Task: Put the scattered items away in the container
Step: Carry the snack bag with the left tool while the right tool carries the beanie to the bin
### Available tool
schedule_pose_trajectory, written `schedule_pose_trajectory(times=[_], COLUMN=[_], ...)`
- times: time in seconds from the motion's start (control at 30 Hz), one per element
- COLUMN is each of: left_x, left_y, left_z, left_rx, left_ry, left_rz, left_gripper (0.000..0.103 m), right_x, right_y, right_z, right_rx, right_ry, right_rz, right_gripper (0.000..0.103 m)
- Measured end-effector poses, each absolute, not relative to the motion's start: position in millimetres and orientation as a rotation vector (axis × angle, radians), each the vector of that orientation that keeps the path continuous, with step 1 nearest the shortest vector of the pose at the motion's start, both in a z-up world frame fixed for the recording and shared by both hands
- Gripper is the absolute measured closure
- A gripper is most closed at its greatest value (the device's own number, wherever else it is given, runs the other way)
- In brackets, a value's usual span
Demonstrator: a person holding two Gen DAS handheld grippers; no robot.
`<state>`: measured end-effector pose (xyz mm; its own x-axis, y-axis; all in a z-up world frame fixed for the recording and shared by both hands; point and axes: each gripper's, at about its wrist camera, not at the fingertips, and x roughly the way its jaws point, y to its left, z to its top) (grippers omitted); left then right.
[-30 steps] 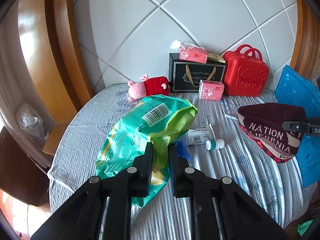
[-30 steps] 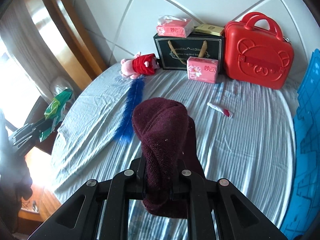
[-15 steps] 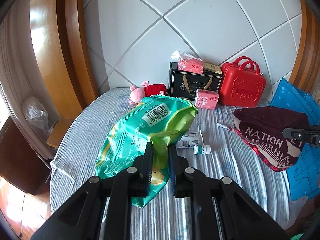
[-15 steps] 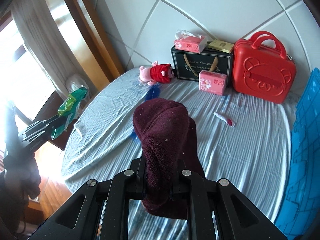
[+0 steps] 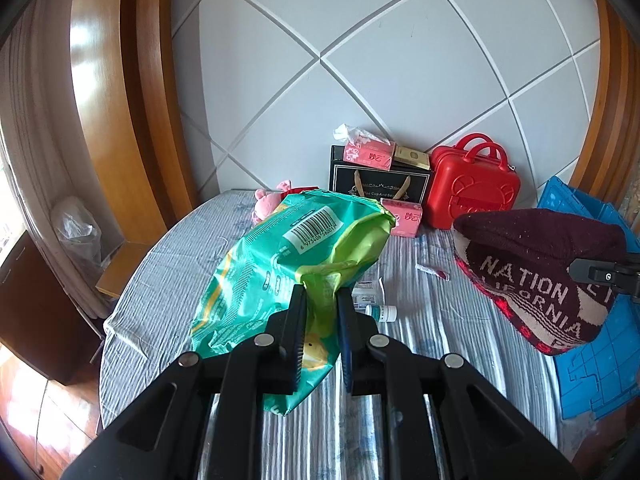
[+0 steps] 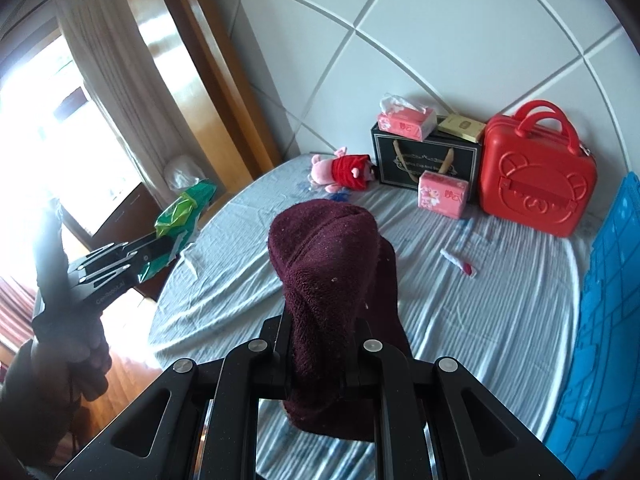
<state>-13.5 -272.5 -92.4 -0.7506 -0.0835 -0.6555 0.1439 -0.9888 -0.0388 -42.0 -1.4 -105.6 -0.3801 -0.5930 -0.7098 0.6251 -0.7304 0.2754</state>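
My left gripper (image 5: 321,312) is shut on a green snack bag (image 5: 280,276) and holds it up above the bed; it also shows at the left of the right wrist view (image 6: 180,216). My right gripper (image 6: 320,344) is shut on a maroon knit hat (image 6: 324,248), lifted above the bed; the hat shows in the left wrist view (image 5: 536,272) over a blue crate (image 5: 592,360). The crate's wall stands at the right edge of the right wrist view (image 6: 600,304). A small white bottle (image 5: 382,313), a flat packet (image 5: 366,294) and a small tube (image 5: 432,272) lie on the bed.
At the back wall stand a red case (image 5: 472,188), a black gift bag (image 5: 376,184) with a tissue pack (image 5: 368,152) on top, another tissue pack (image 5: 402,218) and a pink plush toy (image 6: 344,168). The bed drops off at the left to a wooden floor (image 5: 40,400).
Both grippers have pulled back and up from the bed with their loads still held. The back wall items look smaller and farther away.
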Motion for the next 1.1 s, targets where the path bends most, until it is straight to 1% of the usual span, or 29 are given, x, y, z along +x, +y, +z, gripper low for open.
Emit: schedule_pose_trajectory(times=[0.6, 0.9, 1.1], left_x=[-14, -24, -30], left_y=[-216, -184, -155], left_z=[-41, -20, -7], left_rx=[0.96, 0.929, 0.922], left_ry=[0.092, 0.076, 0.033], left_rz=[-2.875, -2.901, -2.932], left_gripper=[0.089, 0.089, 0.089], right_x=[-19, -20, -22], right_y=[51, 85, 110], right_z=[-51, -36, -31], right_rx=[0.946, 0.907, 0.899], right_ry=[-0.011, -0.032, -0.04], right_rz=[-2.101, -2.112, -2.124], right_gripper=[0.089, 0.089, 0.089])
